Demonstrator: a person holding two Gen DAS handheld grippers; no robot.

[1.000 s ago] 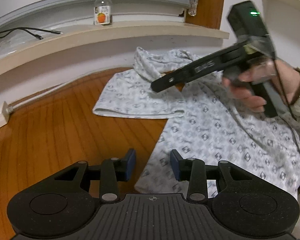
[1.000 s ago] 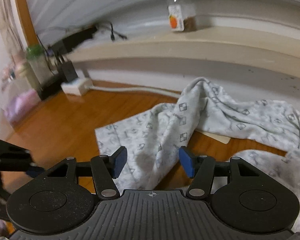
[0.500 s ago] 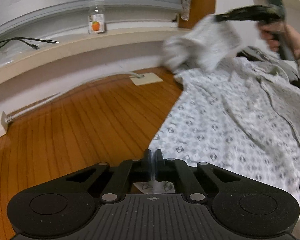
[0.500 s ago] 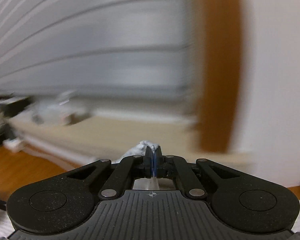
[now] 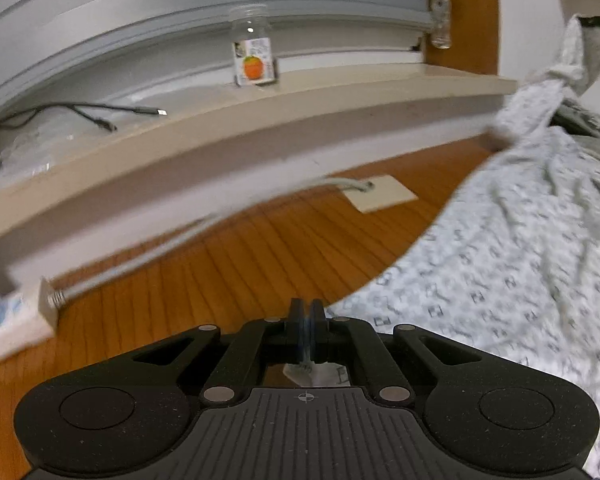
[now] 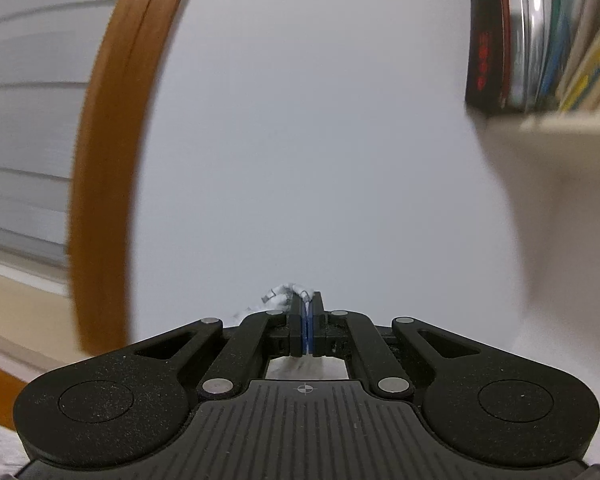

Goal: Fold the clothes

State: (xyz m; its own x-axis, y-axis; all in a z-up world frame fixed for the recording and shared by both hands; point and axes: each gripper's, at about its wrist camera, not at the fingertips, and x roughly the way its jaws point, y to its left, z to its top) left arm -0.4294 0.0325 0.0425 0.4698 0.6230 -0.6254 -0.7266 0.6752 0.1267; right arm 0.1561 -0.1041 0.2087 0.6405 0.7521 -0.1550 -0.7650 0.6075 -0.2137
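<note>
Patterned garment lifted by two pinched points above the wooden floor

Left gripper [image 5: 307, 320] pressed together on a low edge of the patterned garment [image 5: 500, 264], a scrap of cloth showing behind the pads; right gripper [image 6: 307, 326] likewise clamped on a bunched corner of the same cloth, raised high toward the white wall [image 6: 320, 140] beside the bookshelf [image 6: 548, 92]. Rest of the fabric draped right of the left gripper, sloping up to a gathered peak, well apart from the orange-label jar [image 5: 255, 58] on the ledge [image 5: 260, 112] and clear of the cable [image 5: 204, 240] along the floor [image 5: 220, 264]. Best done, judging from the slack: draw both pinches apart to tension the edge, shake out creases, keep both grips firm, then lower flat away from the cable before folding
</note>
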